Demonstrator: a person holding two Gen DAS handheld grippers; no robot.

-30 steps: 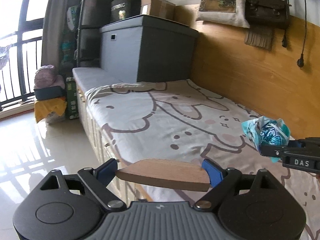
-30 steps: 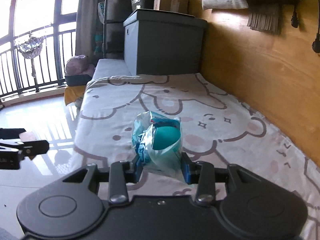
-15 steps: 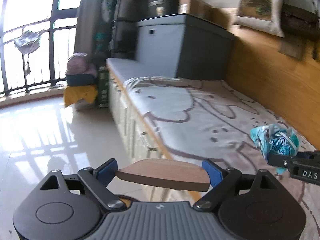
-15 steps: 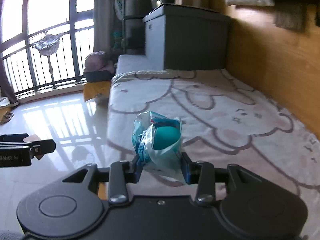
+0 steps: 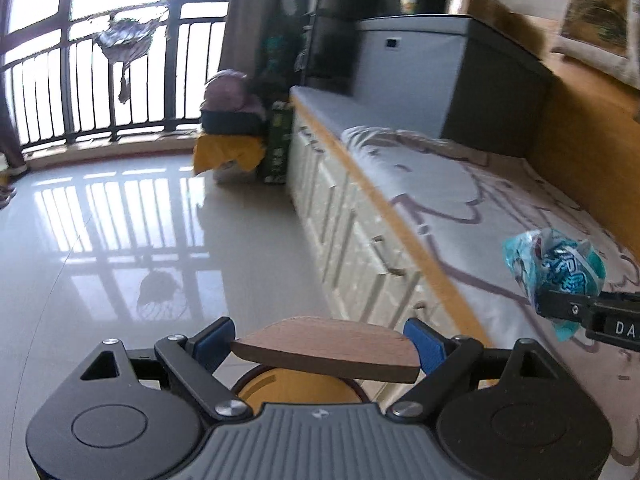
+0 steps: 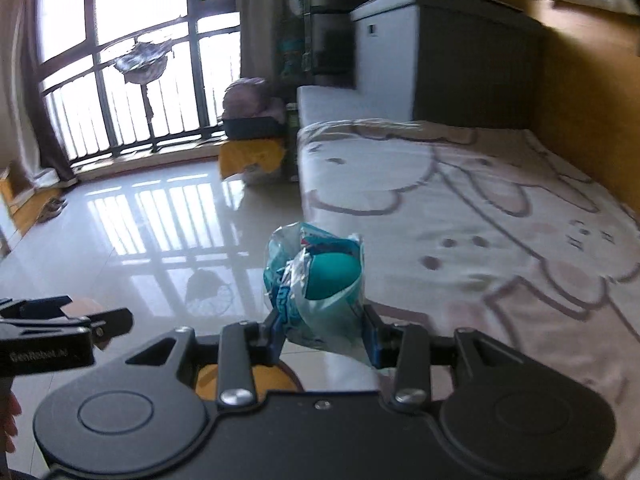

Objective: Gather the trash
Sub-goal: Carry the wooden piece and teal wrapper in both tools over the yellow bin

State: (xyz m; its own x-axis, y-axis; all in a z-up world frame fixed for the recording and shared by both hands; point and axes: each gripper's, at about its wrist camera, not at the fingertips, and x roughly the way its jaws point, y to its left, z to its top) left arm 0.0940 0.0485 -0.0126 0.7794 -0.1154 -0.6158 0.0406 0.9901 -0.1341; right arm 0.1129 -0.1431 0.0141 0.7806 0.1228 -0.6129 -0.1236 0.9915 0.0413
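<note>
A crumpled teal and white snack wrapper (image 6: 320,280) stands between the blue pads of my right gripper (image 6: 322,336), which is shut on it above the bed's edge. The same wrapper (image 5: 556,264) and right gripper (image 5: 576,312) show at the right of the left wrist view. My left gripper (image 5: 324,344) is shut on a flat half-round wooden board (image 5: 326,354), held by its two ends. Under both grippers a round yellow-orange rim (image 5: 296,384) (image 6: 240,380) peeks out, mostly hidden. The left gripper (image 6: 80,324) sits low at the left of the right wrist view.
A bed with a cartoon-print sheet (image 6: 500,208) and white drawers (image 5: 360,240) runs along a wooden wall. A grey cabinet (image 5: 440,80) stands at its far end. Bags on a yellow cloth (image 5: 232,136) lie by the balcony railing (image 5: 80,92). Glossy tiled floor (image 5: 140,240) spreads left.
Both grippers have swung left, off the bed and over the floor beside it, each keeping its hold. The yellow-orange rim has come into view beneath them.
</note>
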